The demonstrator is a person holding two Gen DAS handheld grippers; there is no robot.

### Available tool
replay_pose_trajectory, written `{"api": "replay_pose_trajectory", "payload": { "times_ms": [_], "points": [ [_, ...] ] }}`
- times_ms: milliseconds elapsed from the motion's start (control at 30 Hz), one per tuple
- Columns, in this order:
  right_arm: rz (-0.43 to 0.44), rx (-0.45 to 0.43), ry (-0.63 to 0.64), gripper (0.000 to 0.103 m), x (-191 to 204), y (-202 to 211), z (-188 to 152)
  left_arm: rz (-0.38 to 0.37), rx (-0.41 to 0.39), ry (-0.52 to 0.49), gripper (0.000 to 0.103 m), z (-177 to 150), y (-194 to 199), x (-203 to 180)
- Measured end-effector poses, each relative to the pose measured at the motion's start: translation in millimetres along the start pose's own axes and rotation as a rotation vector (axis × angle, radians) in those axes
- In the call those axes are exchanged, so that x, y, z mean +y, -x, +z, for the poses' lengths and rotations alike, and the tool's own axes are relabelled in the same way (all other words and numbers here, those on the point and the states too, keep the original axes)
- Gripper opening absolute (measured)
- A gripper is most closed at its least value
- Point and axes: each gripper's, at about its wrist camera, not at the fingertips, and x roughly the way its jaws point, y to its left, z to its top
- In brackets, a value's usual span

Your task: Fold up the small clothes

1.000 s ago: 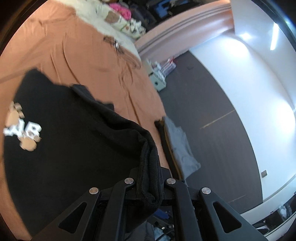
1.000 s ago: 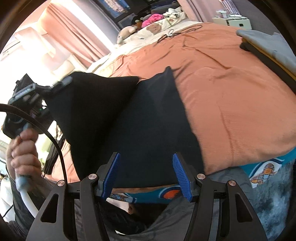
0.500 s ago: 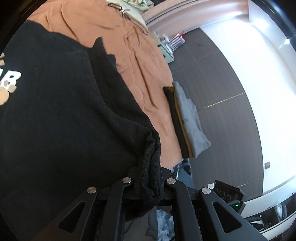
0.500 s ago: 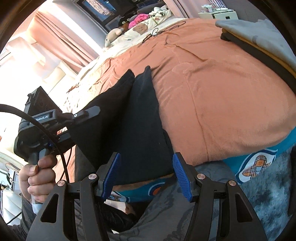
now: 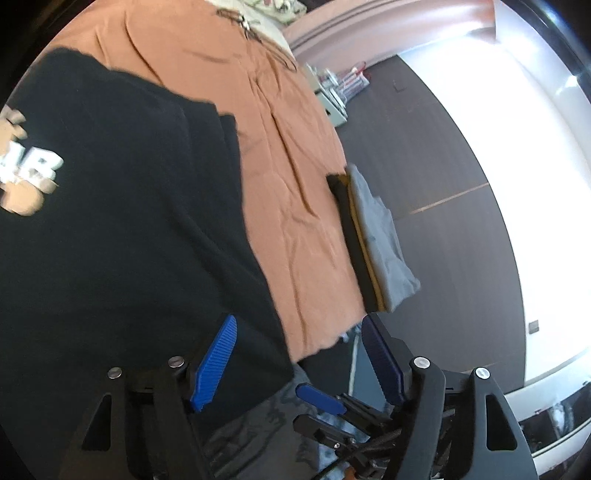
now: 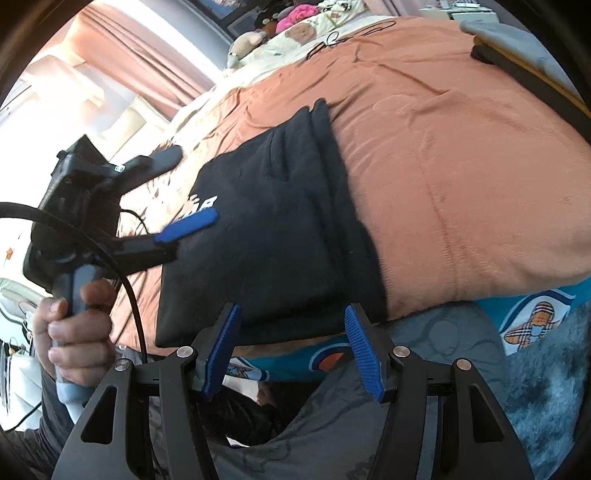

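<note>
A black garment with white lettering and a bear print lies folded on the orange bedcover, near the bed's front edge. My left gripper hovers over its near right corner; its jaws are opening and the pads do not press on the cloth. In the right wrist view the same garment lies flat, with the left gripper just above its left part, held by a hand. My right gripper stands open just short of the garment's near edge, nothing between its pads.
A stack of folded clothes, grey on top, sits at the bed's right edge. Pillows and plush toys lie at the head. A teal printed sheet hangs at the front. Dark floor and a small cabinet lie beyond.
The left gripper has sunk toward the bed and let go of the black fold it was shut on. The garment now lies flat and folded. The right gripper has hardly moved.
</note>
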Motion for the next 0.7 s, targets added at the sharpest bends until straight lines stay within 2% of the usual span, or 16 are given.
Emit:
{"api": "replay_pose_trajectory", "payload": {
  "times_ms": [200,467,533,600,667,700],
  "points": [
    [-0.043,0.012,-0.068,0.057,-10,-12,4,0.109,-0.075,-0.014,0.072,1,48,23],
    [0.056,0.010,-0.151,0.055,-22,-19,8,0.242,-0.152,0.017,0.071,2,90,63],
    [0.064,0.006,-0.170,0.045,-28,-25,13,0.277,-0.164,0.016,0.071,1,96,69],
    [0.051,0.008,-0.191,0.022,-32,-30,16,0.311,-0.163,0.007,0.071,-2,100,75],
    [0.040,0.003,-0.197,0.007,-35,-31,20,0.363,-0.167,0.000,0.068,-3,105,81],
    [0.041,-0.007,-0.194,0.005,-30,-33,20,0.384,-0.172,0.003,0.065,-4,107,84]
  ]
}}
